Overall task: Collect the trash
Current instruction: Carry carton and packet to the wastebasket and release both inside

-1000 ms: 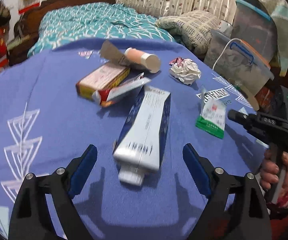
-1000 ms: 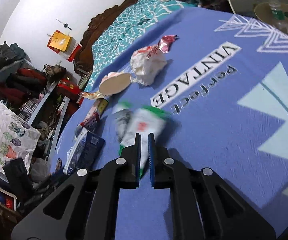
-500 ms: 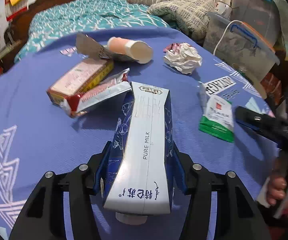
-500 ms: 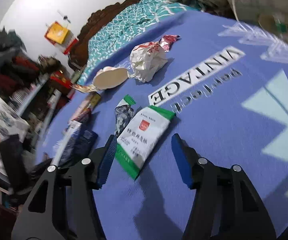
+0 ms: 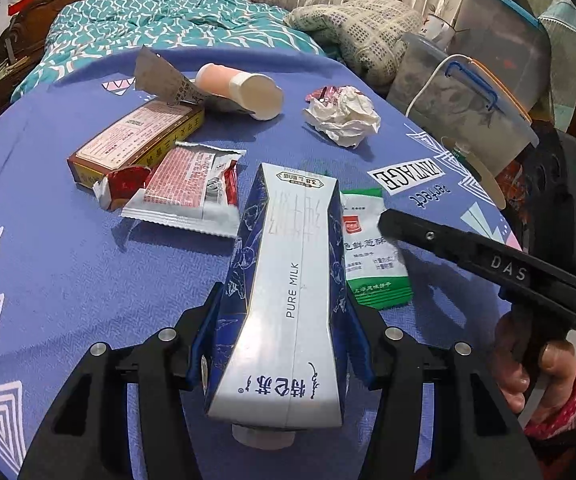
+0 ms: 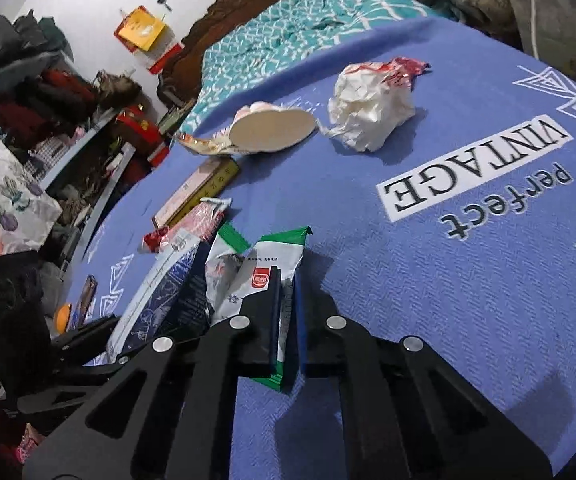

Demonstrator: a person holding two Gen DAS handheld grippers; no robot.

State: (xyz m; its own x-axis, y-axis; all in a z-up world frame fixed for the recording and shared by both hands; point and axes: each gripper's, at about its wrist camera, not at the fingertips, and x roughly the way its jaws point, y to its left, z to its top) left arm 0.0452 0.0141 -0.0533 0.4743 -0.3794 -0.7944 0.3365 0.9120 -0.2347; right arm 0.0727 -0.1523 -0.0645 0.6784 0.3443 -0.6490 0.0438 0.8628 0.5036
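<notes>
The left hand-held gripper (image 5: 284,344) is squeezing the milk carton (image 5: 288,300) to lift it. The right hand-held gripper (image 6: 286,320), just closing, is pinching the green packet (image 6: 276,276) for collecting.

Black hand-held gripper (image 5: 280,344), blue pads (image 5: 204,344), silver screws, red patterned sleeve (image 5: 563,412)

Blue-white milk carton (image 5: 291,300) lengthwise beside green-white sachet (image 5: 371,256)
</notes>
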